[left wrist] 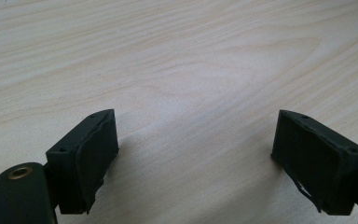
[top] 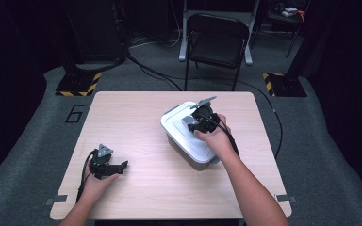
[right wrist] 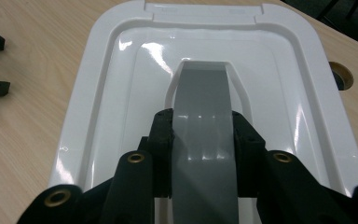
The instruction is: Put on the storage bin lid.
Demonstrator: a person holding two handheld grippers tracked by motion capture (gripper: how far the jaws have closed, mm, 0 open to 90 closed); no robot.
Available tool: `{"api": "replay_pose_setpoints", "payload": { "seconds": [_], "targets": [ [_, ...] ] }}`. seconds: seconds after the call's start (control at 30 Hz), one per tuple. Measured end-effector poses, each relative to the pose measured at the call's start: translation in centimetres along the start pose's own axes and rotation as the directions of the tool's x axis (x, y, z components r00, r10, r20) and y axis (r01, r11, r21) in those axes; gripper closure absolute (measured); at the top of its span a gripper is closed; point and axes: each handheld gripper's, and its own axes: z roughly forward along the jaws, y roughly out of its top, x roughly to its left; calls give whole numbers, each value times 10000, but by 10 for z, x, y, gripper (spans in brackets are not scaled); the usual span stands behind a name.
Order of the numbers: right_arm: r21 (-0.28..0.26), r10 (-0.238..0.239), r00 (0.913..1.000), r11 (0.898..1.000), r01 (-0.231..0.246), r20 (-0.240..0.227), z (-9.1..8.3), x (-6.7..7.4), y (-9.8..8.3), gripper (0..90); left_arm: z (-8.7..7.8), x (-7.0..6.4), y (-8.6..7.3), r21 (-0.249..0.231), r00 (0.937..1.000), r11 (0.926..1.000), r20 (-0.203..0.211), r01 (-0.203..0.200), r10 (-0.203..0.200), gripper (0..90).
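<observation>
A grey storage box with a white lid point(top: 181, 123) stands on the wooden table, right of its middle. A grey handle point(right wrist: 205, 116) runs along the middle of the lid point(right wrist: 98, 70). My right gripper point(top: 199, 123) sits on top of the lid, and in the right gripper view point(right wrist: 204, 135) its black jaws are shut on that handle from both sides. My left gripper point(top: 121, 165) rests low over the table near the front left, pointing right. In the left gripper view point(left wrist: 198, 149) its jaws stand wide apart over bare wood with nothing between them.
The table point(top: 122, 117) is light wood with a round cable hole point(right wrist: 341, 76) beside the box. A black folding chair point(top: 215, 44) stands behind the far edge, with cables and stands with striped bases on the grey floor around it.
</observation>
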Motion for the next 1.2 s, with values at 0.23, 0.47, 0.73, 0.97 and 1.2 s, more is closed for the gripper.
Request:
{"api": "replay_pose_setpoints", "payload": {
  "seconds": [0.23, 0.47, 0.73, 0.97, 1.2],
  "targets": [
    [-46, 45, 10000, 10000, -45, -60, 1, -1, 0, 667, 0, 0, 0, 3, 10000, 10000, 1, -6, 6, 138],
    [3, 123, 9999, 9999, -123, -100, 5, 0, -2, 655, 0, 0, 0, 3, 10000, 10000, -1, -7, 7, 139],
    [-141, 258, 9996, 9996, -259, -70, 3, -3, -2, 498, 0, 0, 0, 4, 10000, 10000, 2, -5, 5, 139],
    [-204, 127, 9999, 9997, -125, 72, 1, 0, 0, 402, 0, 0, 0, 2, 10000, 10000, 0, -3, 3, 139],
    [-462, 286, 9994, 9985, -277, 190, -7, -2, 2, 374, 0, 0, 0, 3, 10000, 10000, 0, -1, 1, 139]
  ]
}}
